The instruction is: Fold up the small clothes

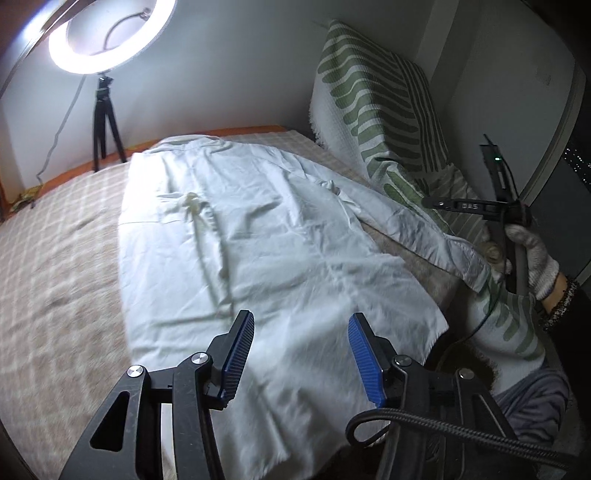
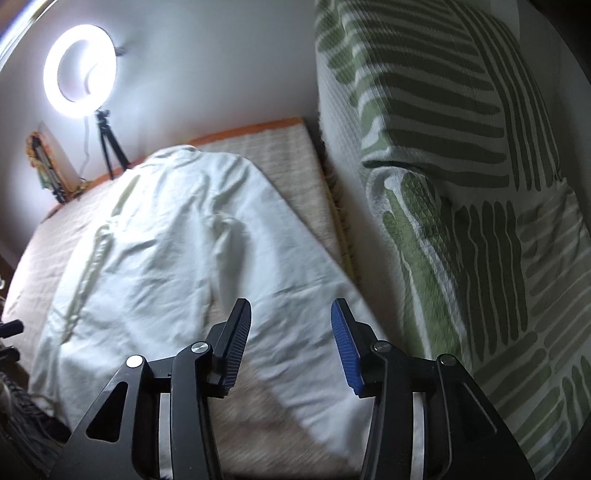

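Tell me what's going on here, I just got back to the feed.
A person is working on a white shirt spread flat on a checked bed cover, with a hand-held gripper in each hand. Both the left gripper and the right gripper are open, above the shirt's near end with nothing between the fingers. One sleeve trails out toward the green-patterned cushion, near the person's gloved hand. No fold is visible yet. A ring light stands at the far end.
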{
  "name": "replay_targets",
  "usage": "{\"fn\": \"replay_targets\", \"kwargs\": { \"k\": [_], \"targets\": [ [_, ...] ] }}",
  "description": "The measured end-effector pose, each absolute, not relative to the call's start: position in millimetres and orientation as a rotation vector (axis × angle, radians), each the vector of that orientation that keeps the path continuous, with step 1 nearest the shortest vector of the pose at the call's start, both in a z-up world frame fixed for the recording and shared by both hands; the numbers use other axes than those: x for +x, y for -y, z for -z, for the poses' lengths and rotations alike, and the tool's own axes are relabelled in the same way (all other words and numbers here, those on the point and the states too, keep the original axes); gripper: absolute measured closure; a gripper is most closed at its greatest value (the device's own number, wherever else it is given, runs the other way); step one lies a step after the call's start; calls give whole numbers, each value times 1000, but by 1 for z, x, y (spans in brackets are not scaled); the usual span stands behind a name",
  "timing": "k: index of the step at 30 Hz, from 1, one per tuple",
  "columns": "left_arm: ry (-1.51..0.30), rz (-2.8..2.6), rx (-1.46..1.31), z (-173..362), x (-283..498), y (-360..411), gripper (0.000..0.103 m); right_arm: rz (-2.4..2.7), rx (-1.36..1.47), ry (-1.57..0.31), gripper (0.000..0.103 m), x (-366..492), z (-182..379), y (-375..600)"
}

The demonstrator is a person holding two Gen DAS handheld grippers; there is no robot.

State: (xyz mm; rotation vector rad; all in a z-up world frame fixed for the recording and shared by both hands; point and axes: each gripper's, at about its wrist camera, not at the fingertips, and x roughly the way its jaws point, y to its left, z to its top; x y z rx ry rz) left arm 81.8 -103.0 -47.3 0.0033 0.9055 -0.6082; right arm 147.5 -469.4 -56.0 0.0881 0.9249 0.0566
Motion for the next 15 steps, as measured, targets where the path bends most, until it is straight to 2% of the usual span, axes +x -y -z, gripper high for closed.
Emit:
{"fn": "replay_targets", "kwargs": {
  "k": [15],
  "targets": [
    [-984,627,-15,81,122,125,48,-55,1,-1020,59,215,103,474]
  ]
}}
